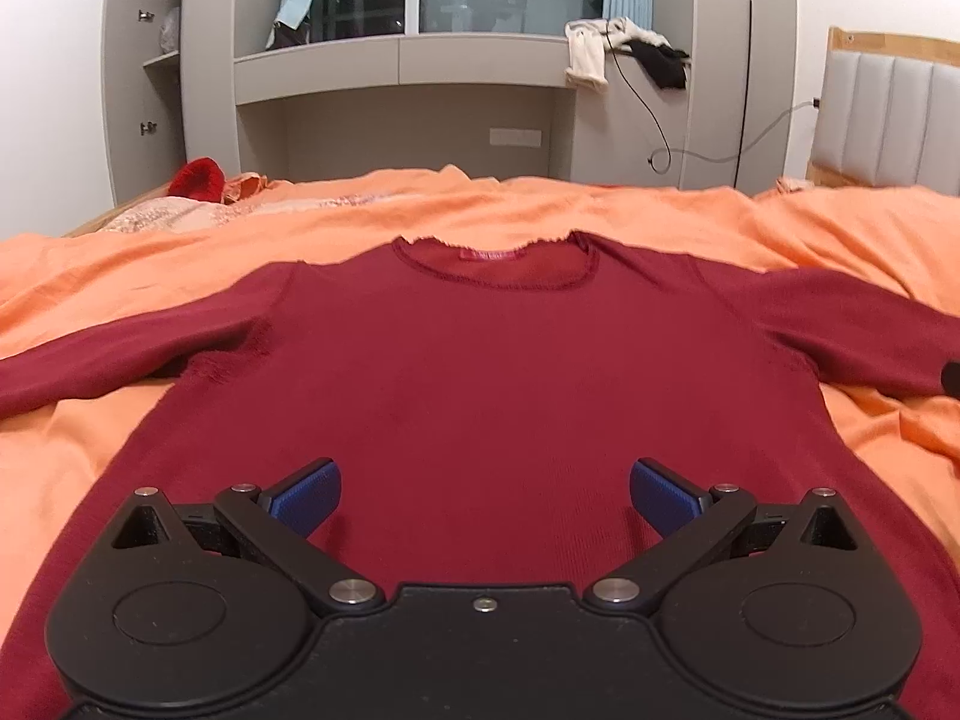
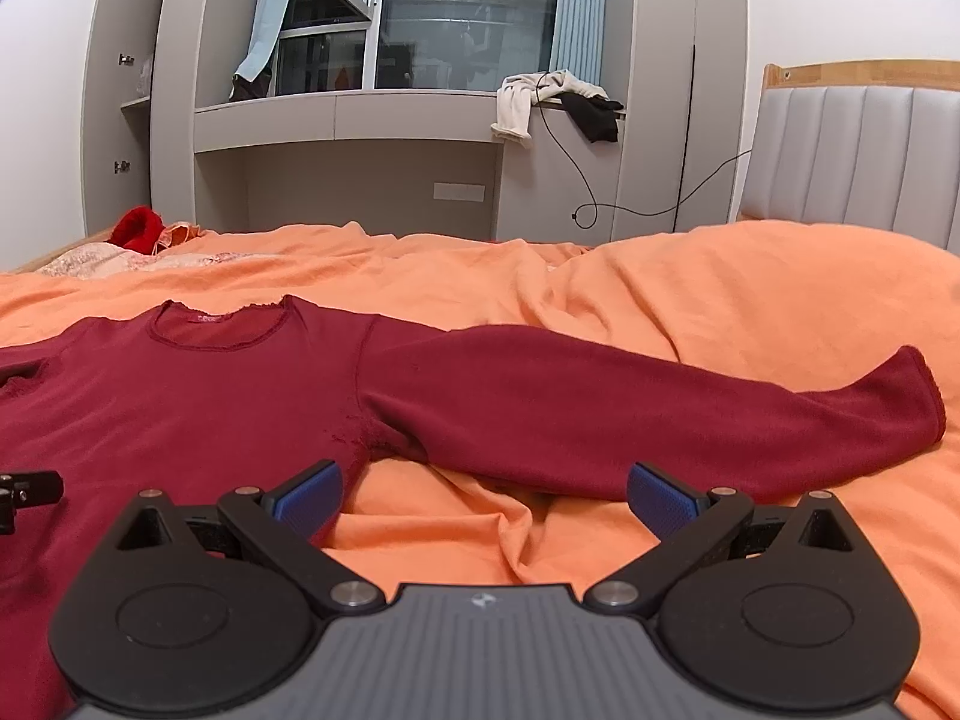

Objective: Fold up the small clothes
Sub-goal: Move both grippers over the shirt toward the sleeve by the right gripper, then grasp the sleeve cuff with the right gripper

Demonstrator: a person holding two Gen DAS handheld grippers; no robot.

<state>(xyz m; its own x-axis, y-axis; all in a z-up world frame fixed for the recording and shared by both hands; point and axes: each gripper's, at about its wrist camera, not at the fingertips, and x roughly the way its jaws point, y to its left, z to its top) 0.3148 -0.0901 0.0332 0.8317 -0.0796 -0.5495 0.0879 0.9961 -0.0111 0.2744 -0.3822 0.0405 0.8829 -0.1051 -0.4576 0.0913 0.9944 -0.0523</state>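
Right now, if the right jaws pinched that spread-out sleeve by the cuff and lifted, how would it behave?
Likely floppy: the sleeve of the red shirt follows the folds of the orange blanket, so it should drape from the pinch. Probably light, as it is a thin knit. Its weave looks unlikely to slip from the open right gripper.

The shirt [image 1: 480, 372] is a dark red, fine-ribbed knit, matt, with a frilled neckline and fuzzy, roughened patches at the armpits. The orange blanket [image 2: 690, 300] under it looks like soft, matt, rumpled cloth. Both sets of tongs, left [image 1: 485, 495] and right [image 2: 486, 495], are matt black plastic with shiny metal rivets and blue, finely textured pads [image 1: 309, 495]. The headboard [image 2: 852, 150] is padded grey with a wood frame.
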